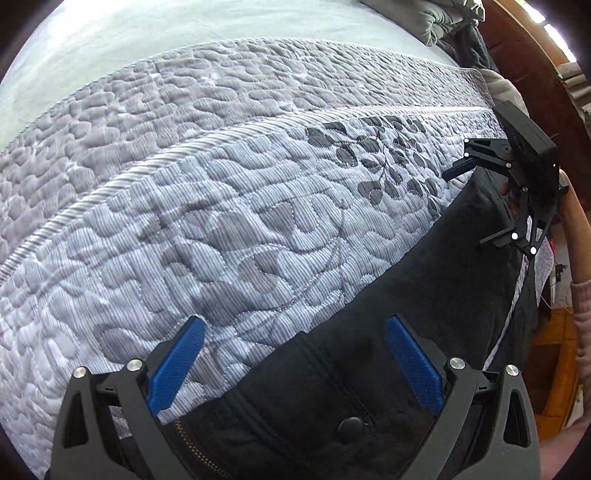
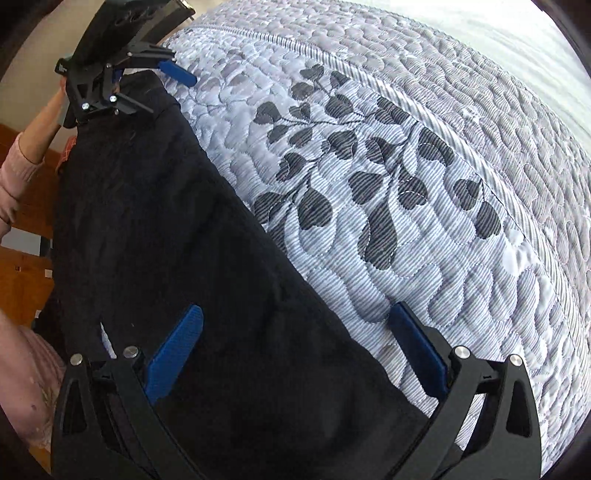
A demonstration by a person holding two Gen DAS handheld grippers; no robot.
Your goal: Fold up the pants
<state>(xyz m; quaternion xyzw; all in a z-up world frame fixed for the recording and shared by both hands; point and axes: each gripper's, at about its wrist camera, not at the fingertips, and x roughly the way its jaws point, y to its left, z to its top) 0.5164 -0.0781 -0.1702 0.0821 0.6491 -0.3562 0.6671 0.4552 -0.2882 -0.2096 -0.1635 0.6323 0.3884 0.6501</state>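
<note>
Black pants lie stretched along the near edge of a quilted bed. Their waistband with a button and brass zipper sits under my left gripper, which is open with its blue pads astride the waistband edge. My right gripper is open over the other end of the pants, one pad above black cloth, the other above the quilt. Each gripper shows in the other's view, the right one and the left one, both open at the ends of the pants.
The grey-white quilt with a dark leaf pattern covers the bed. A pale sheet and grey bedding lie beyond it. A wooden headboard and orange wooden furniture stand beside the bed.
</note>
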